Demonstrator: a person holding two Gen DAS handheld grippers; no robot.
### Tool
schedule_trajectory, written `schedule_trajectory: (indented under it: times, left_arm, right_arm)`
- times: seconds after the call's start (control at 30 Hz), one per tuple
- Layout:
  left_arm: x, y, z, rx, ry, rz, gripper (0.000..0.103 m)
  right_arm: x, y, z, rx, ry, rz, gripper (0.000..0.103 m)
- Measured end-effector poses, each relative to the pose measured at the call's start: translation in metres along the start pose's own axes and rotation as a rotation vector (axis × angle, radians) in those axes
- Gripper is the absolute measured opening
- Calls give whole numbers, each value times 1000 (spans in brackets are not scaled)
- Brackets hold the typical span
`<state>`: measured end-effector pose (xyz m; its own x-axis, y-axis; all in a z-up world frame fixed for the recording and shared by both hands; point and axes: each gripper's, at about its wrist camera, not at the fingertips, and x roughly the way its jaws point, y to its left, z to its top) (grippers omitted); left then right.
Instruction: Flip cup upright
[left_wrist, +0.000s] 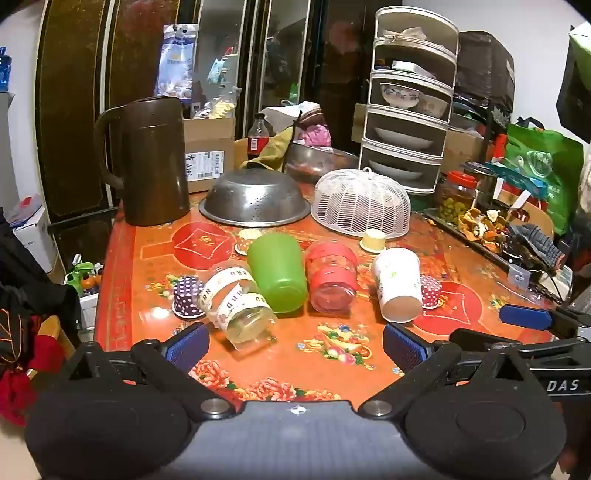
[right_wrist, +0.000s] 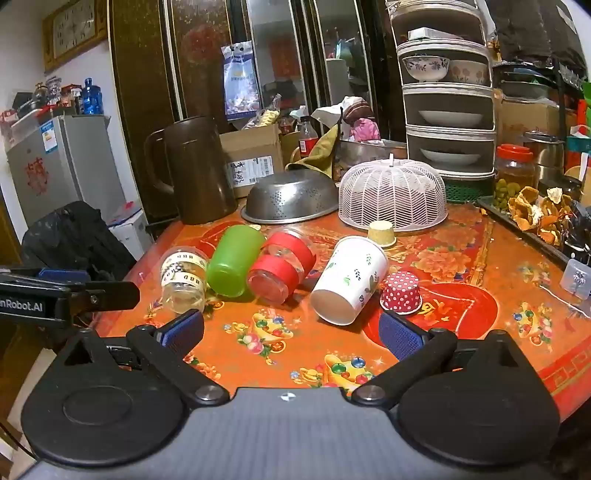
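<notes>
Several cups lie on their sides in a row on the red patterned table (left_wrist: 295, 369): a clear glass with white bands (left_wrist: 236, 306), a green cup (left_wrist: 277, 272), a clear cup with red bands (left_wrist: 331, 277) and a white paper cup (left_wrist: 398, 283). They also show in the right wrist view: banded glass (right_wrist: 183, 275), green cup (right_wrist: 233, 260), red-banded cup (right_wrist: 279, 269), paper cup (right_wrist: 349, 279). My left gripper (left_wrist: 295, 345) is open and empty, just short of the row. My right gripper (right_wrist: 291, 332) is open and empty, in front of the paper cup.
Small cupcake liners sit around: purple dotted (left_wrist: 187, 296), red dotted (right_wrist: 401, 291), yellow (right_wrist: 382, 232). Behind stand a brown jug (left_wrist: 151, 162), an upturned steel colander (left_wrist: 255, 199), a white mesh food cover (left_wrist: 361, 206), a tiered dish rack (left_wrist: 410, 99) and a tray of peels (right_wrist: 535, 214).
</notes>
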<state>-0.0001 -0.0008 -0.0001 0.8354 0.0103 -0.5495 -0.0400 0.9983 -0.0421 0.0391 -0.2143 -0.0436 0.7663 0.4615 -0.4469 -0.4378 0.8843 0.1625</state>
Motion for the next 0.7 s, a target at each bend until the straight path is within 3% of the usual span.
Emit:
schedule_trajectory:
  times: [0.7]
  left_arm:
    - [-1, 5, -5, -30, 7, -32, 101]
  right_arm:
    - [1, -3, 0, 30, 29, 70, 102]
